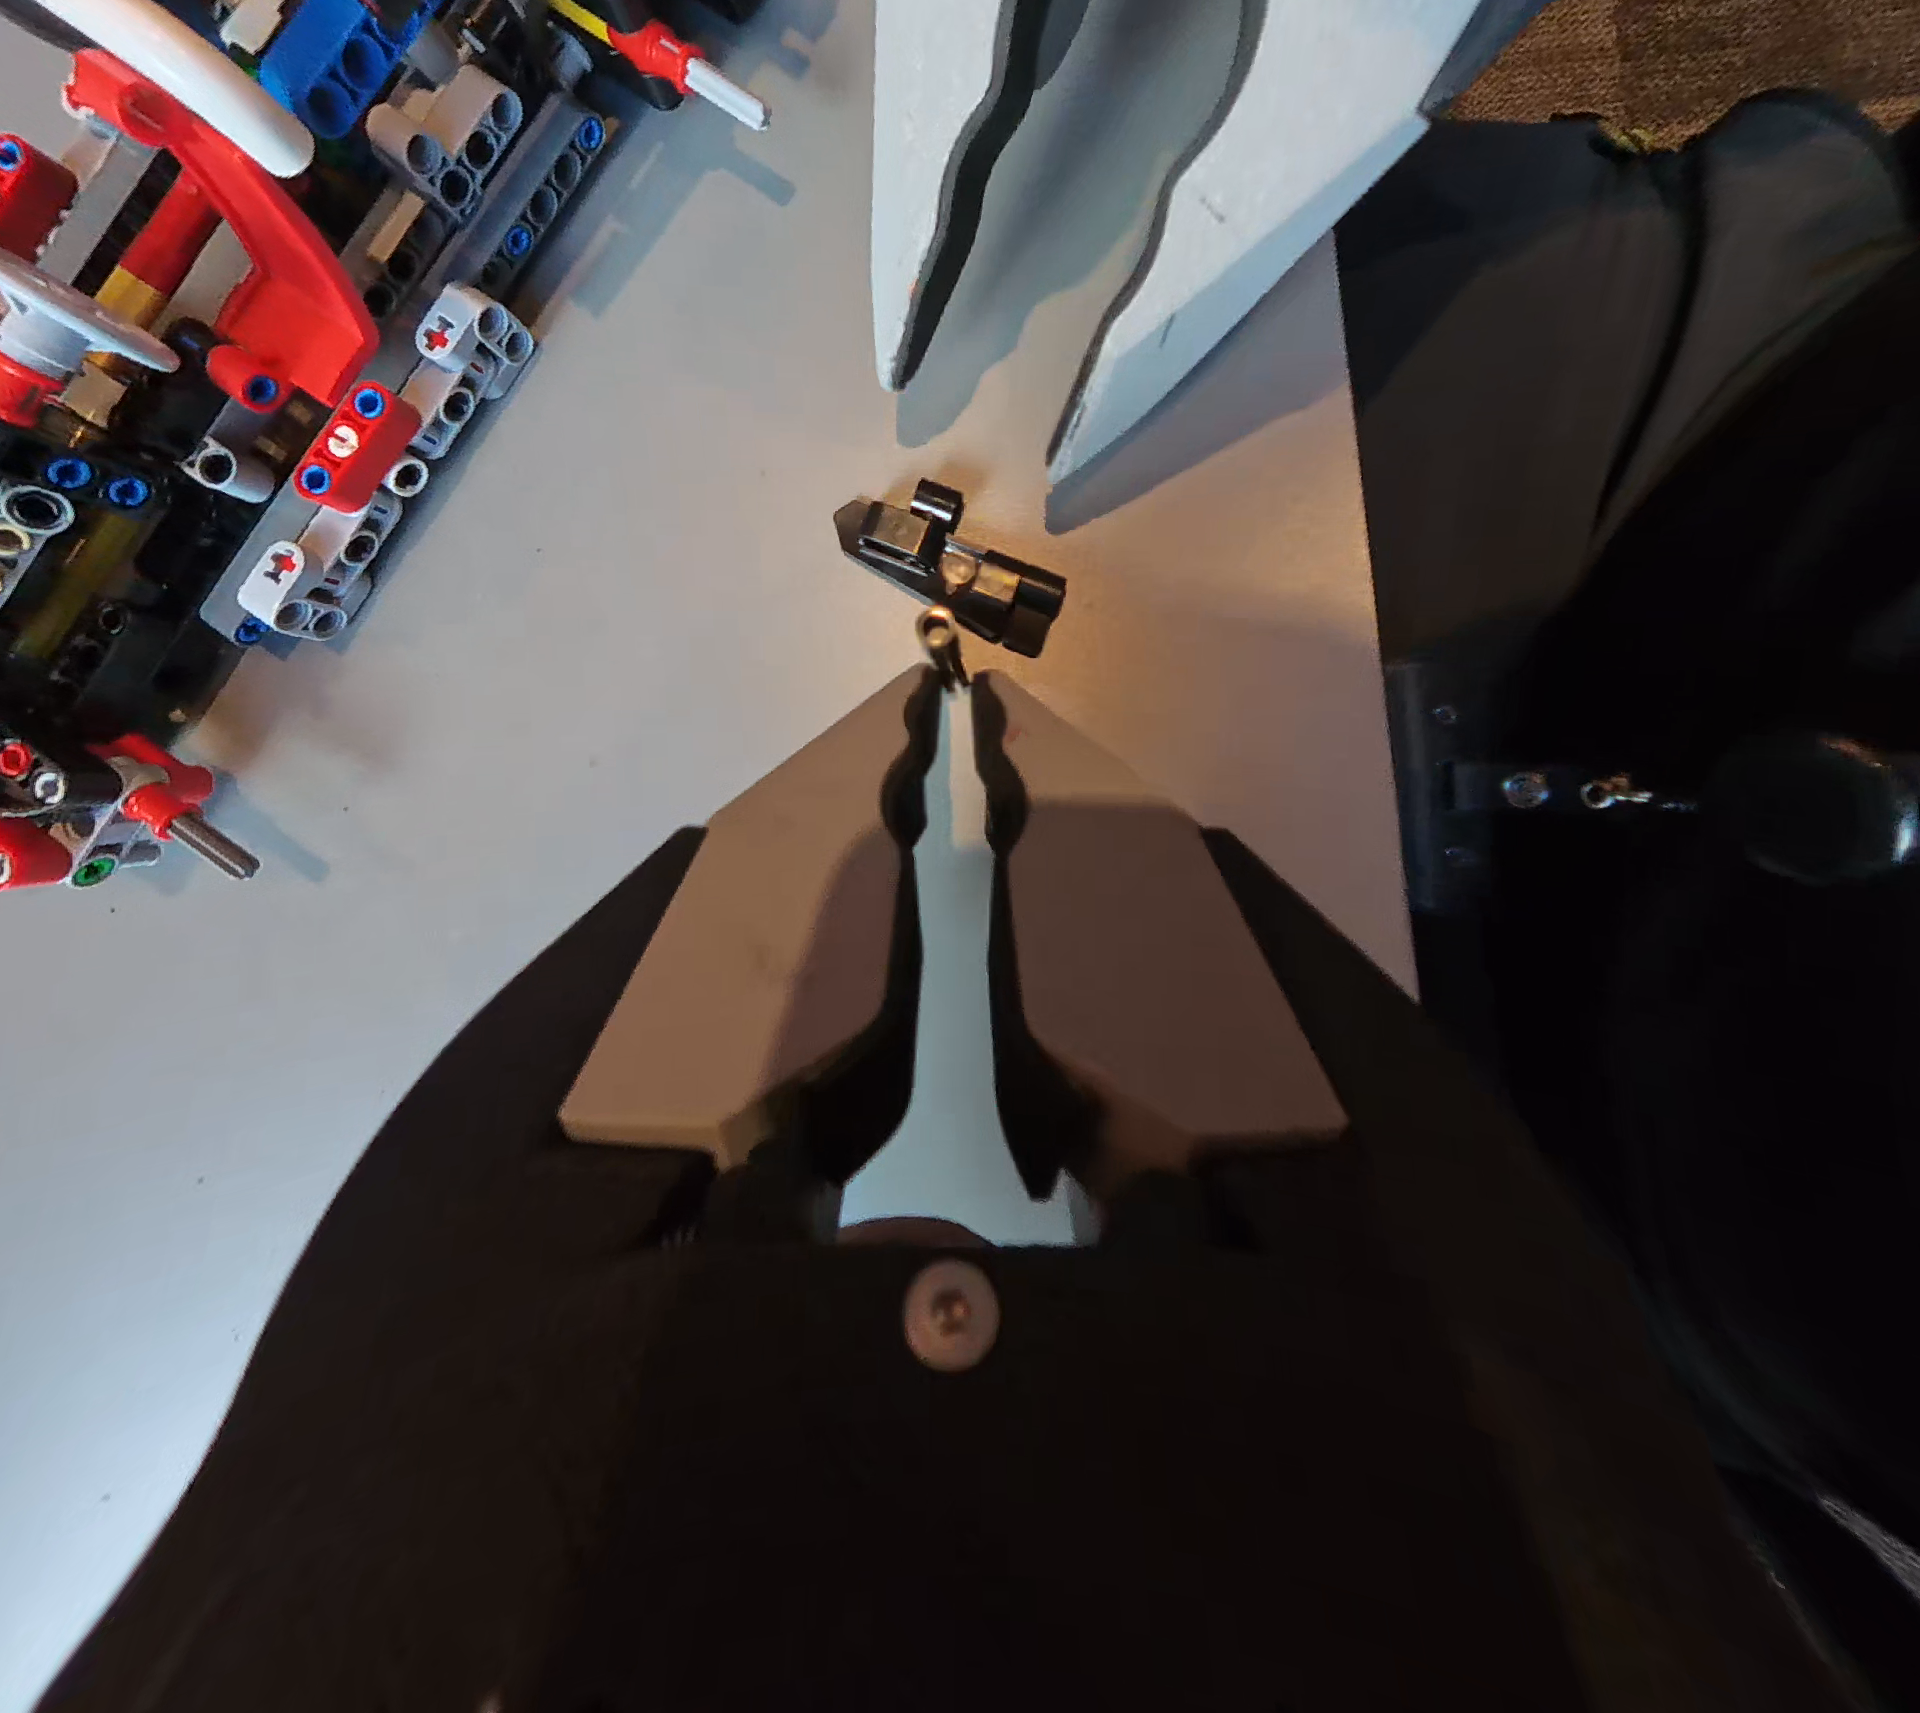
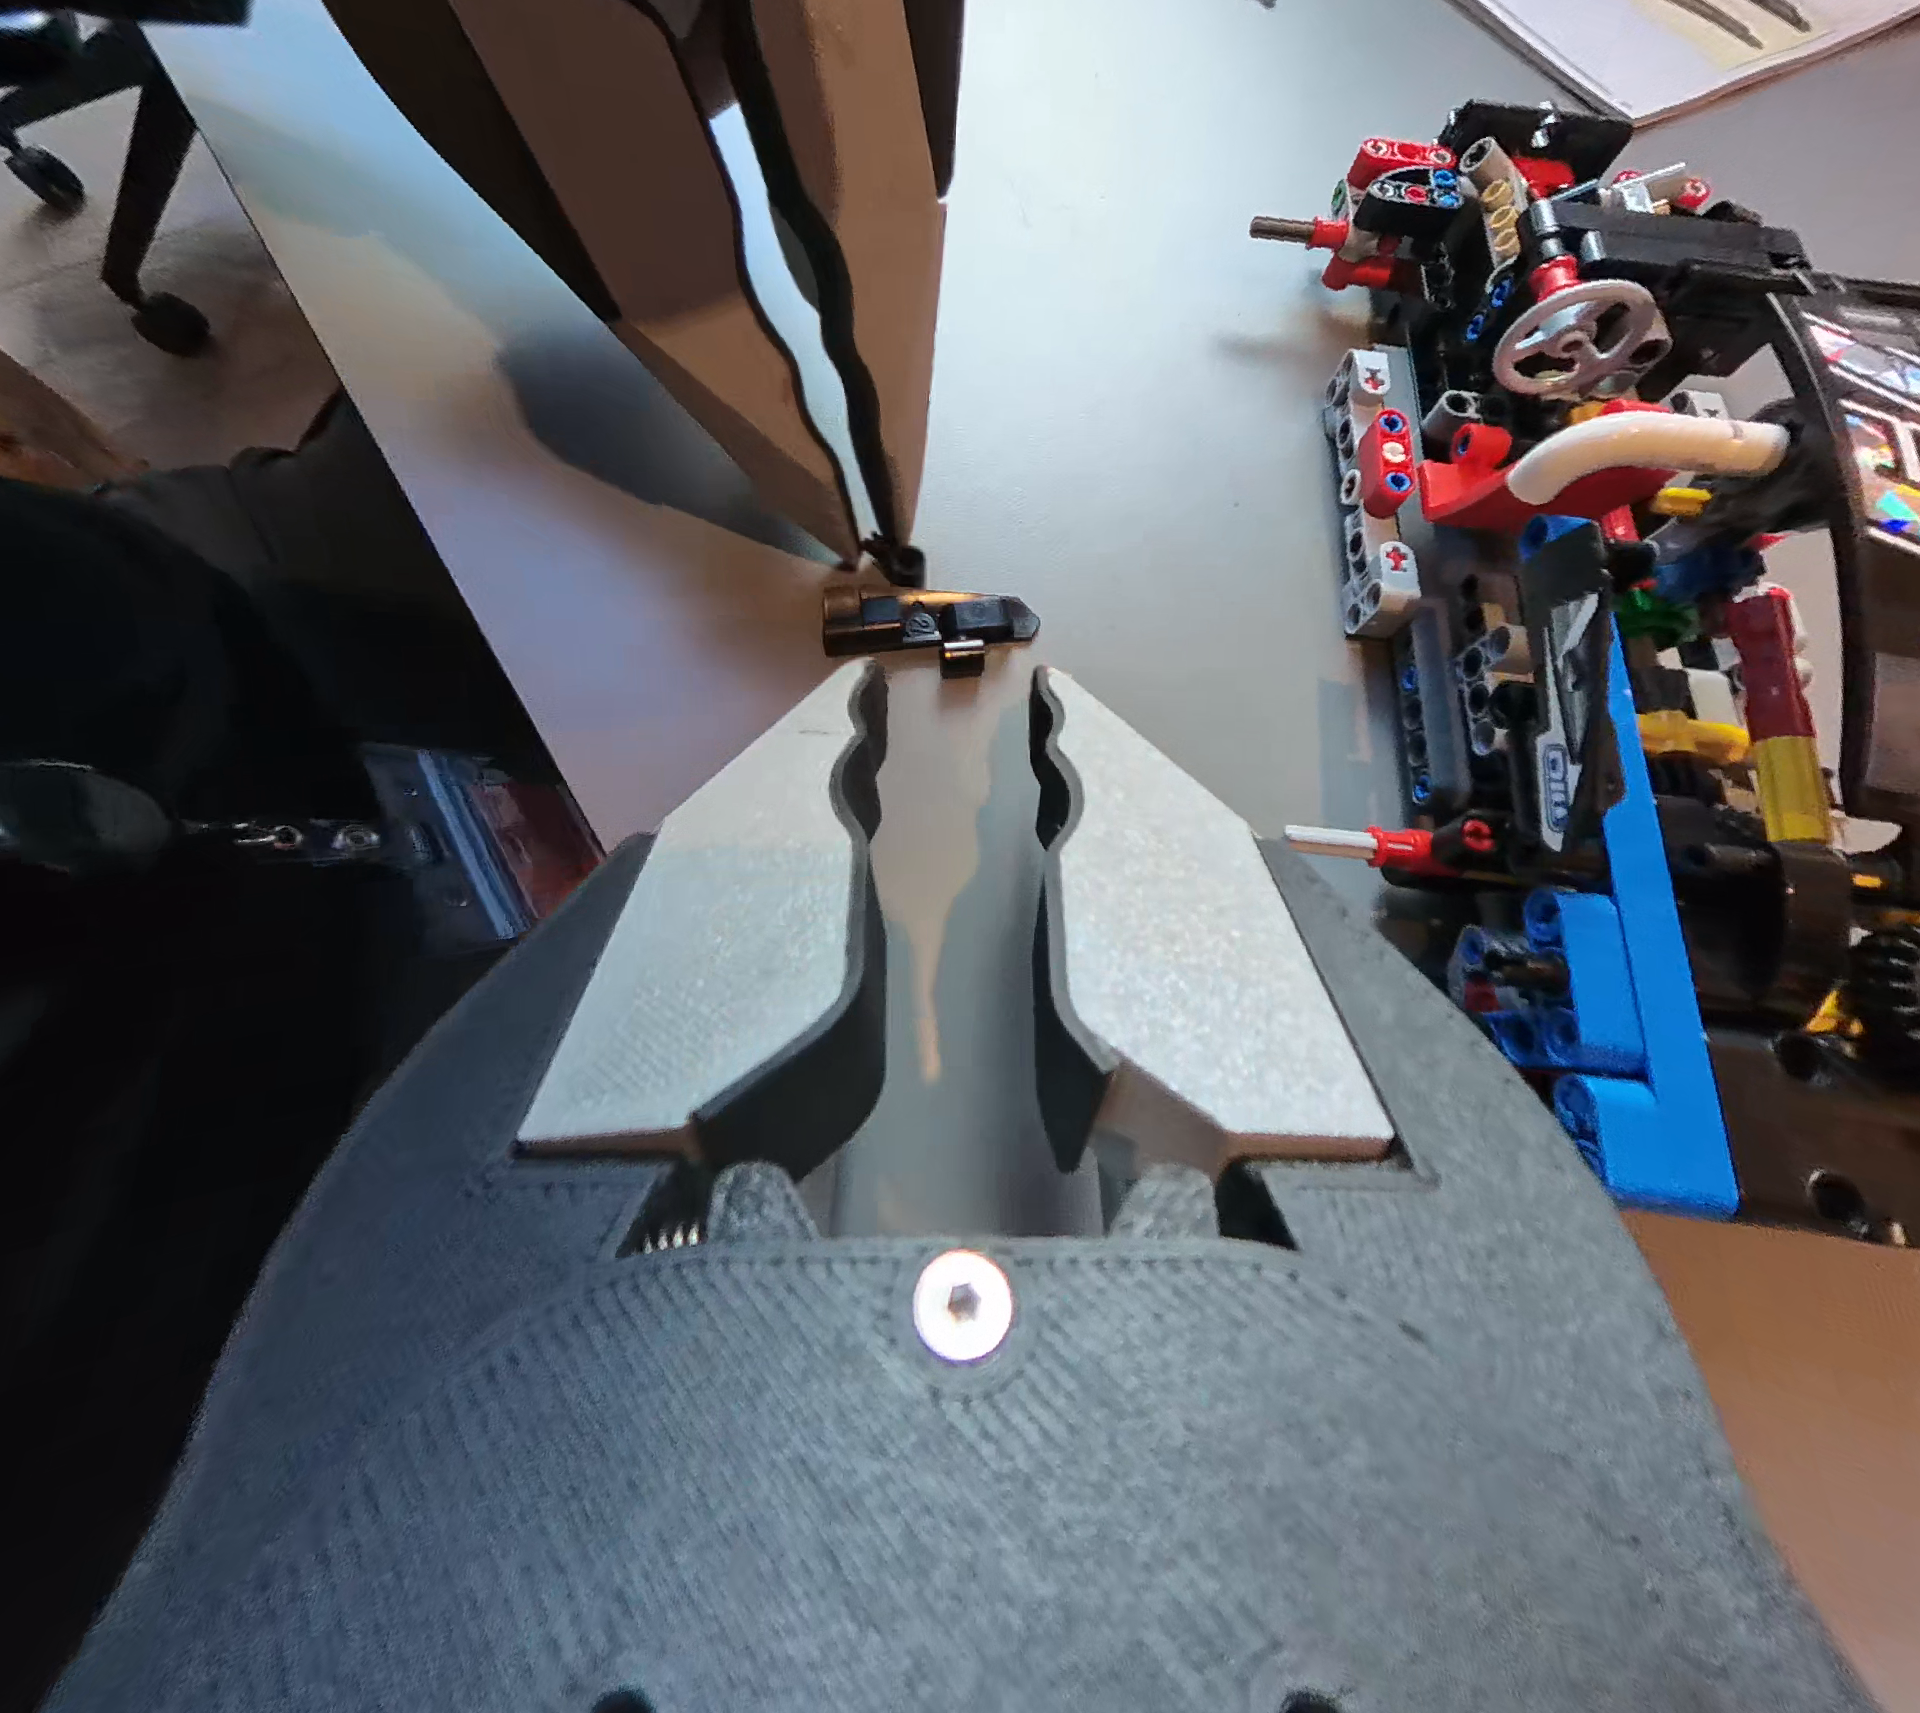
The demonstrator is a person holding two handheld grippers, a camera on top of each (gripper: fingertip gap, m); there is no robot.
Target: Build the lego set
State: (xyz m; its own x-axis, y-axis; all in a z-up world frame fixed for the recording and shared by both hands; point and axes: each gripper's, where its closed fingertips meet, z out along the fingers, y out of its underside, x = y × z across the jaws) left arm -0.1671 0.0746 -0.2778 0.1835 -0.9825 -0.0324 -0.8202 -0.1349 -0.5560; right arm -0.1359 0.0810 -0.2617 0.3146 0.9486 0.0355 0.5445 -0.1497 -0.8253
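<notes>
My left tool (image 1: 948, 676) pinches a small black pin (image 1: 940, 633) beside the black lego piece (image 1: 951, 560) on the worktop (image 1: 623, 728); my right tool (image 2: 956, 676) is apart, just short of it. Model (image 2: 1621, 603) well aside.

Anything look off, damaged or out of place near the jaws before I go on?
Nothing stands out. The left gripper is shut on a small black pin beside the black sub-assembly lying flat on the table; the right gripper is open near it. The main model sits apart, looking intact.
</notes>
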